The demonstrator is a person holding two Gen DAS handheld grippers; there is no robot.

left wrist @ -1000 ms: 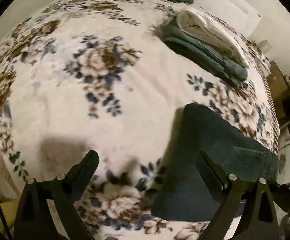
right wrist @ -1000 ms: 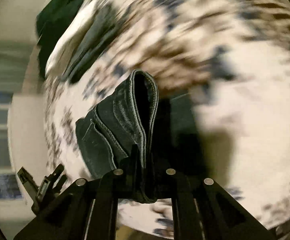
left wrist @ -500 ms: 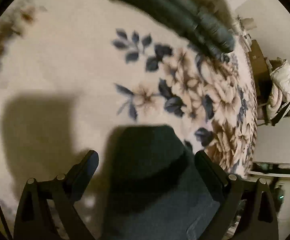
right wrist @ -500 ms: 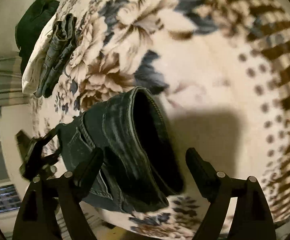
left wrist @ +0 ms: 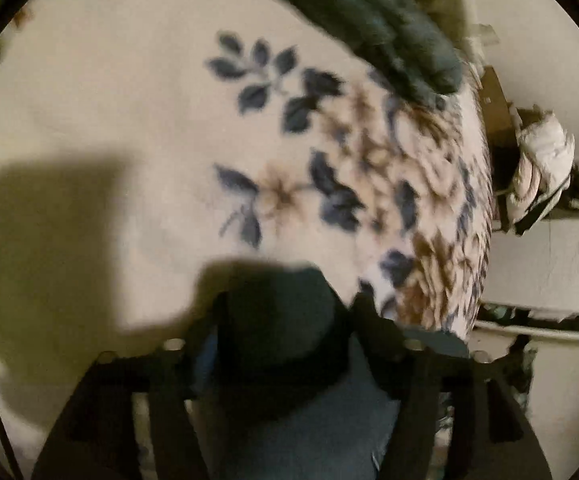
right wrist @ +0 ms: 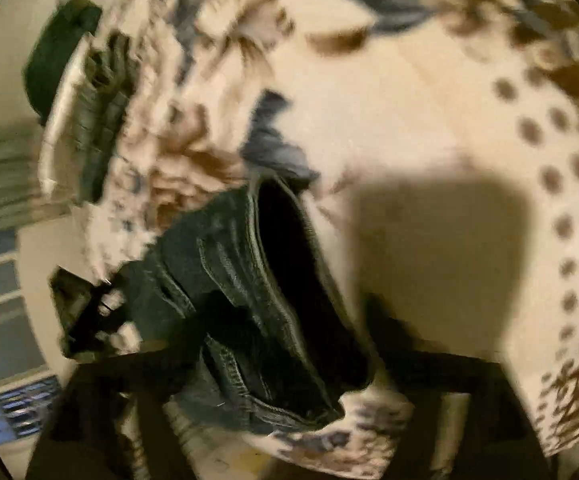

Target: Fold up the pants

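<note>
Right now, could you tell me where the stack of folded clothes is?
The stack of folded clothes lies at the far edge of the floral blanket, upper left in the right wrist view, beyond the jeans; the left wrist view shows it blurred at top.

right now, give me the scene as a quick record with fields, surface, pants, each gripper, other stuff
surface: floral blanket covering a bed
pants: dark jeans lying on the blanket, waistband gaping toward the right wrist camera
left gripper: fingers closing around a dark fabric edge; blur hides whether it is clamped
right gripper: fingers apart on either side of the waistband, open, not clamping
other stuff: folded clothes stack further up the blanket; white bundle beside the bed
image quality: both views motion-blurred
</note>
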